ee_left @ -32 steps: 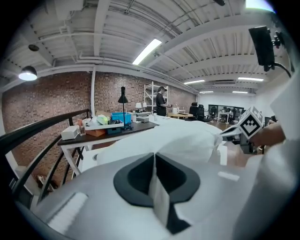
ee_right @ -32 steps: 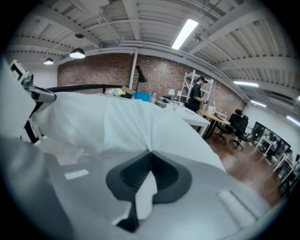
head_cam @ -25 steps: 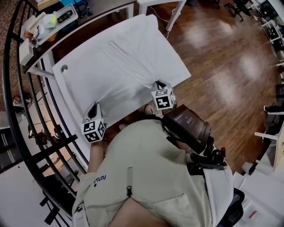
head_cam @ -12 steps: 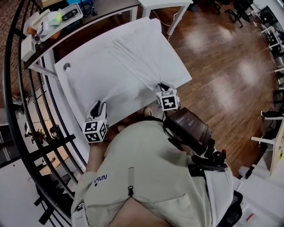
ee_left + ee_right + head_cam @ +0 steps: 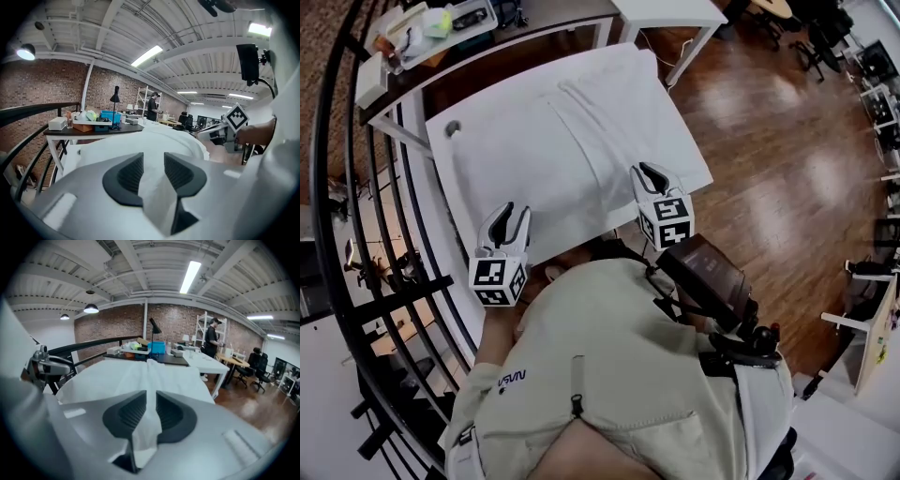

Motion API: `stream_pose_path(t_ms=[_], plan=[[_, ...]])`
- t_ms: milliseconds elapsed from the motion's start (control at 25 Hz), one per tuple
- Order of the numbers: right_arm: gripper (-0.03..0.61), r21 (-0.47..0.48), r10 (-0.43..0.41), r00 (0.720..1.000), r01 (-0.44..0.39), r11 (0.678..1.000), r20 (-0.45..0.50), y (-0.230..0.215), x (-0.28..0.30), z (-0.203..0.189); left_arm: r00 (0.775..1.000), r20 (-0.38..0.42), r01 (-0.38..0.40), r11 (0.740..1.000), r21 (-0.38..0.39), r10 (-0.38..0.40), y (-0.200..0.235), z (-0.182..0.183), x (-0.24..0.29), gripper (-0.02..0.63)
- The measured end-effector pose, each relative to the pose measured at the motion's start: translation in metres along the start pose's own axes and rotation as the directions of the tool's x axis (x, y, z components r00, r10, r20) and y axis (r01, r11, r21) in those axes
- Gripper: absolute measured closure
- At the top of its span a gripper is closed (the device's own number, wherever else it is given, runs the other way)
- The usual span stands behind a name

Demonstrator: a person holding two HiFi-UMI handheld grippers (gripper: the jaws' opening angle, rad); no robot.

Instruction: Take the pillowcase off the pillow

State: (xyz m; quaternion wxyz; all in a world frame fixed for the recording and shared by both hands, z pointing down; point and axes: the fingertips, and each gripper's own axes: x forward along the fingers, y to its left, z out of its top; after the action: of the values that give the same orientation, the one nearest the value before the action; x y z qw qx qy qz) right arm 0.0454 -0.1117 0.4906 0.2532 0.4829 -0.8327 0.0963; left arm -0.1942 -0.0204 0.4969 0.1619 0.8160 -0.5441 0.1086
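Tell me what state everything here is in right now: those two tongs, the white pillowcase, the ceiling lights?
Pillowcase, not yet off, lying on the white table.
Left tongs, apart, have just been opening, its cloth between them.
Right tongs, narrowly apart, have just been opening, its cloth between them too.
Ceiling lights, on.

The person wears a pale beige fabric garment (image 5: 619, 366) with a small metal zip pull (image 5: 573, 403) at its middle and small dark lettering (image 5: 511, 378) near the left shoulder. A dark brown boxy unit (image 5: 710, 279), perhaps a headset, trails black cables at the right. The left gripper (image 5: 514, 214) and right gripper (image 5: 650, 172) are grey shells with black ribbed pads (image 5: 129, 173), each bearing a white cube (image 5: 497, 281) with black square markers.
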Motion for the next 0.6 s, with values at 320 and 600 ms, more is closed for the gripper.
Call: stream_pose_path(t_ms=[320, 600], plan=[[0.461, -0.063, 0.164, 0.98, -0.158, 0.985, 0.115, -0.014, 0.076, 0.088, 0.985, -0.048, -0.167, 0.986, -0.003, 0.166, 0.005, 0.025, 0.009, 0.459], [0.437, -0.128, 0.307, 0.945, -0.293, 0.948, 0.114, -0.02, 0.127, 0.118, 0.915, -0.333, -0.216, 0.974, 0.072, 0.228, 0.013, 0.017, 0.009, 0.368]])
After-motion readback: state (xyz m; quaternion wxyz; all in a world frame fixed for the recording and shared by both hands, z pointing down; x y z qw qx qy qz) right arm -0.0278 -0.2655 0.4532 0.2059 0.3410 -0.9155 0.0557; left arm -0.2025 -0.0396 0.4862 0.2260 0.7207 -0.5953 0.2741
